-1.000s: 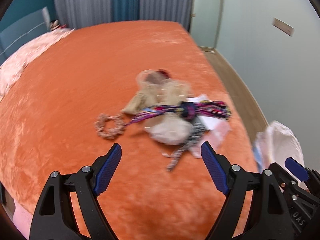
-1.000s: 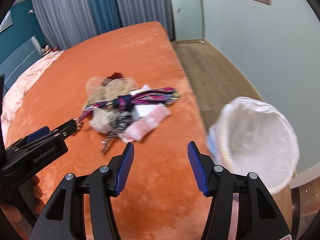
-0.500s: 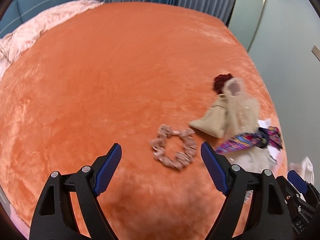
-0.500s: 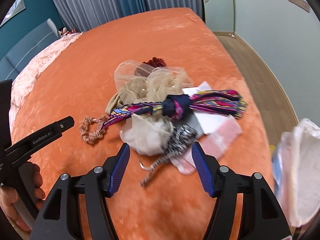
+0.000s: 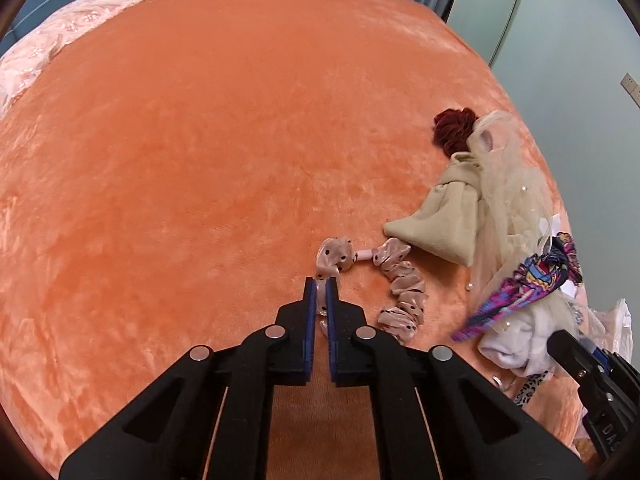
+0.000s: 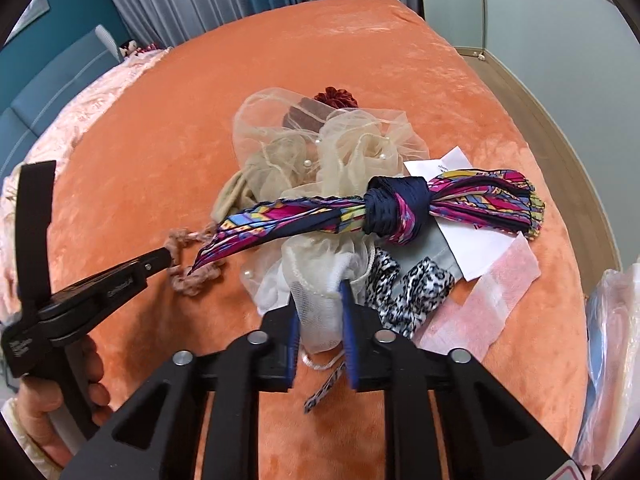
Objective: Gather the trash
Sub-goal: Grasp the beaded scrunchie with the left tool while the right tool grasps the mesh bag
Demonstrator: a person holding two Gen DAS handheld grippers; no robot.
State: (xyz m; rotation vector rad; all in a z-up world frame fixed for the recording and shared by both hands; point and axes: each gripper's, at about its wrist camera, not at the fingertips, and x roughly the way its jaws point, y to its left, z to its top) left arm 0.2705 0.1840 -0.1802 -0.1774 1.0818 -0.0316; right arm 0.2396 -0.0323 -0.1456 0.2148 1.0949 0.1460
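Note:
A heap of fabric scraps lies on the orange bed (image 5: 180,140). My left gripper (image 5: 319,292) is shut on a pink dotted scrunchie (image 5: 400,280), which stretches to the right on the bed. It also shows in the right wrist view (image 6: 188,276), pinched by the left gripper (image 6: 170,258). My right gripper (image 6: 320,312) is shut on a white mesh cloth (image 6: 316,304) at the heap's near edge. A knotted multicoloured scarf (image 6: 392,208) lies across the heap, over beige tulle (image 6: 320,148), a leopard-print strip (image 6: 412,288), white paper (image 6: 468,240) and a pink sheet (image 6: 492,296).
A bin lined with a white plastic bag (image 6: 612,360) stands off the bed's right edge. A dark red scrunchie (image 5: 454,128) and a beige cloth (image 5: 444,224) lie at the heap's far side. Pink bedding (image 5: 60,40) is at the far left. Wood floor (image 6: 560,120) runs along the right.
Both grippers moved down onto the heap and closed. The left one shut on the pink scrunchie; the right one shut on the white mesh cloth.

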